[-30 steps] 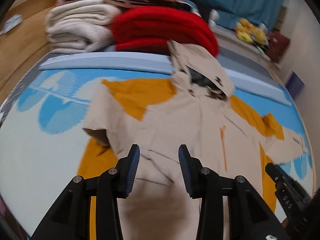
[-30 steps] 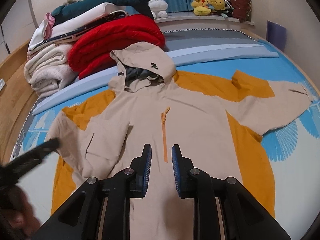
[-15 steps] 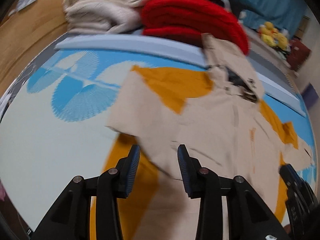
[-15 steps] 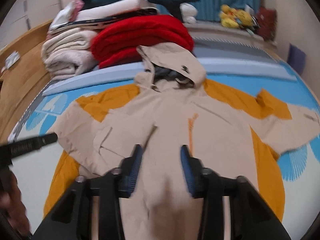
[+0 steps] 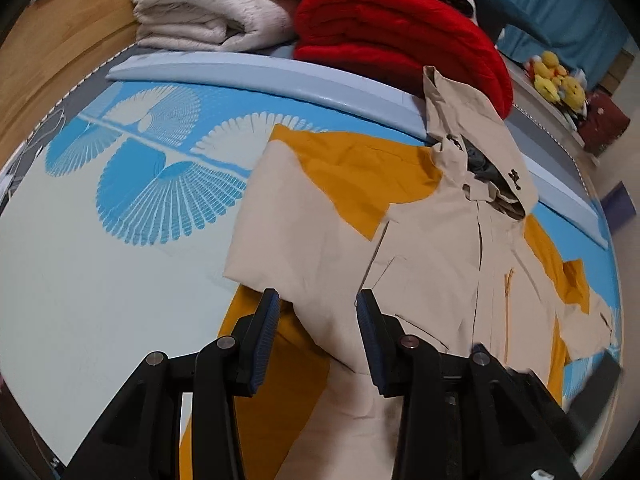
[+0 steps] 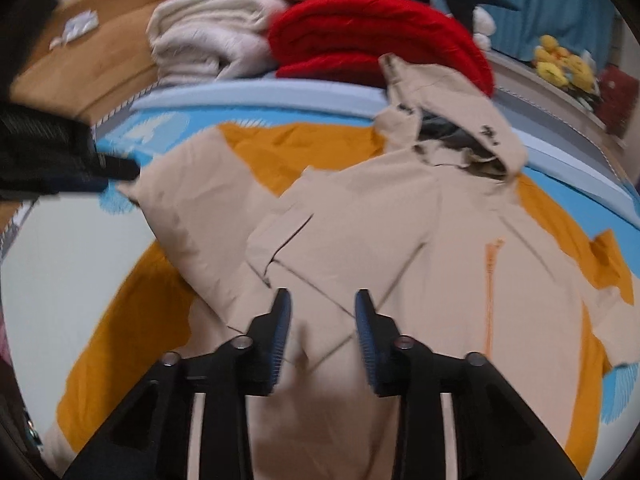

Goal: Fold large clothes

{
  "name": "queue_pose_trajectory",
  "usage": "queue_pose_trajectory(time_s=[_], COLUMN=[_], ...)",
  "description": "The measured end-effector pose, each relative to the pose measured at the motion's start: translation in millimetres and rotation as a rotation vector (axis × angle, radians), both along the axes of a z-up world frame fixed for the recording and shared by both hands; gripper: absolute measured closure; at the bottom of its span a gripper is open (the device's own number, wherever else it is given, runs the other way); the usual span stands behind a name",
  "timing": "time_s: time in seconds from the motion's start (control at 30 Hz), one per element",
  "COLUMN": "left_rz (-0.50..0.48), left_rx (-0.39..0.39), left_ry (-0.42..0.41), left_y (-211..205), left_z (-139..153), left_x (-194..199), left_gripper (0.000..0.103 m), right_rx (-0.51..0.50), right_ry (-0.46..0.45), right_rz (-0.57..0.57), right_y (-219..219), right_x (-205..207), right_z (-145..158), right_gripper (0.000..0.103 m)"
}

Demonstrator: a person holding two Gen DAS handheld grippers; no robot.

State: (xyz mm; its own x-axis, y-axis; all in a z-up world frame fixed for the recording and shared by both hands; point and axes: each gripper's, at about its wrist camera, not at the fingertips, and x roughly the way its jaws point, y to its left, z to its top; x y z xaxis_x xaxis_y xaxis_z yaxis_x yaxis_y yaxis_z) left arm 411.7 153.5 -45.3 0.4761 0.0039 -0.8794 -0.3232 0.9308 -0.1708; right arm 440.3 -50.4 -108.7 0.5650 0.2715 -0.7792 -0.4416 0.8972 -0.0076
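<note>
- No containers in view – the jacket (image 5: 436,264), beige with orange panels and a hood, lay spread flat, front up, on the blue-and-white patterned mat (image 5: 120,280).
- Left gripper (image 5: 316,322) pointed steeply down at the near sleeve where it met the jacket's side; jaws partly apart, beige cloth seen between them, pads not pressing on it.
- Right gripper (image 6: 322,320) sat over the lower chest, left of the orange zipper (image 6: 490,292); jaws were opening, cloth under the gap, nothing gripped.
- Versus a second earlier: the left view had slid from the jacket's middle out to its sleeve side; the right jaws stood clearly wider, and the right view had tilted and come closer to the cloth, blurred.
- Left gripper showed as a dark blur at the sleeve end in the right view.
- Around: folded red blanket (image 5: 400,28) touching the hood, cream blankets (image 5: 212,8) beside it, yellow plush toys (image 5: 556,80) far right, blue curtain (image 5: 560,4) behind – nothing lay on the jacket.
</note>
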Motion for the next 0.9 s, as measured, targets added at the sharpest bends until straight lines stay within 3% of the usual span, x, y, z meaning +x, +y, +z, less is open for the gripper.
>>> queue_pose_trajectory(time_s=[0.07,0.13,0.33,0.4,0.43,0.47,0.57,0.73,0.9], left_rz=[0.006,0.027,0.06,0.067,0.069,0.066,0.057,0.036,-0.001], left_rx=[-0.02,-0.05,-0.074,-0.08,-0.084,-0.089,-0.095,-0.096,-0.072], left_ry=[0.002,-0.001,-0.009,-0.011,-0.012,-0.013,-0.018,-0.017,-0.008], left_y=[5,13,32,37,38,39,40,36,22], left_z=[1,2,6,7,8,9,11,12,9], left_x=[2,3,-1,-3,-4,-5,-7,-7,-4], left_gripper=[0.066,0.066,0.066,0.066,0.066,0.066,0.066,0.066,0.066], right_rx=[-0.025,-0.075,-0.281,-0.326,-0.339,-0.347,-0.233,-0.016,0.144], right_ry=[0.003,0.004,-0.026,-0.03,-0.043,-0.054,-0.032,-0.079,-0.025], right_rz=[0.013,0.038,0.076,0.08,0.089,0.092,0.028,-0.204,-0.4], right_y=[11,27,66,74,75,74,48,-38,-114], right_x=[6,12,26,28,27,27,34,23,14], right_z=[-13,-30,-68,-74,-72,-69,-43,27,36], right_gripper=[0.051,0.048,0.048,0.063,0.084,0.093,0.097,0.098,0.098])
